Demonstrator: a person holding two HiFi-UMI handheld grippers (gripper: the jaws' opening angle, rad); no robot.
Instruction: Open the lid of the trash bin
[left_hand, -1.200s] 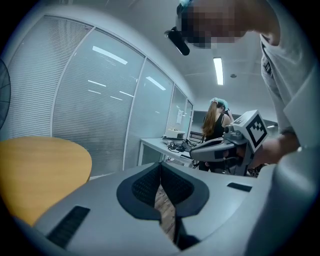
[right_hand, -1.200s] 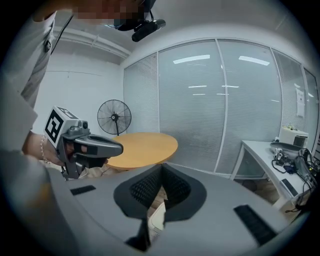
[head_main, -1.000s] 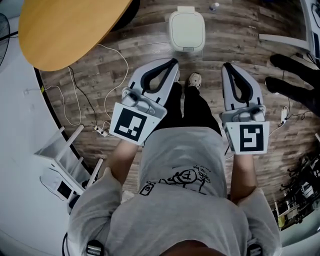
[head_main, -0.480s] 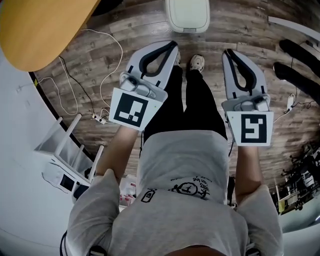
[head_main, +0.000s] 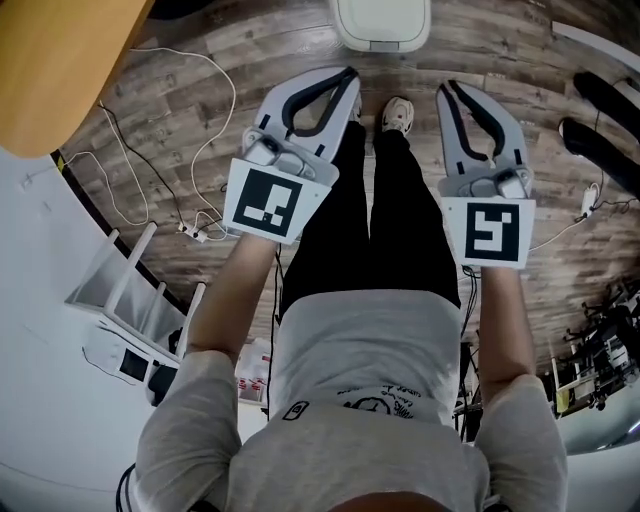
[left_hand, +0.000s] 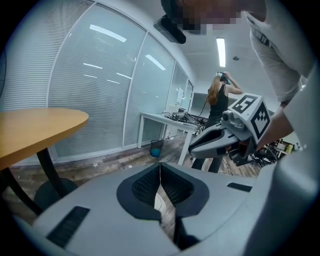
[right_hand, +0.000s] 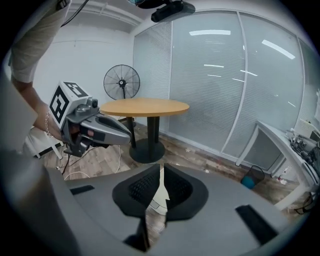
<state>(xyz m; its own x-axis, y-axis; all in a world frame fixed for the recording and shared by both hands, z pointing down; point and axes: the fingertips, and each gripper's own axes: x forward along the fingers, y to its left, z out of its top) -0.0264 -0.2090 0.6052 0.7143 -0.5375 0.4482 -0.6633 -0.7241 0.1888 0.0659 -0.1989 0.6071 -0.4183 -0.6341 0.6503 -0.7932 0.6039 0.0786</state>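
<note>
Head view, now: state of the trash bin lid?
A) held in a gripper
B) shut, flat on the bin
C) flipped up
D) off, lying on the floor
B: the white lid sits flat and closed on the trash bin at the top edge of the head view, on the floor just ahead of the person's shoe, with nothing touching it.

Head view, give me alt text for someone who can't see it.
Looking steeply down, a person holds the left gripper and right gripper, both empty, toward a closed white trash bin on a wood floor. The right gripper's jaws have just been opening.
</note>
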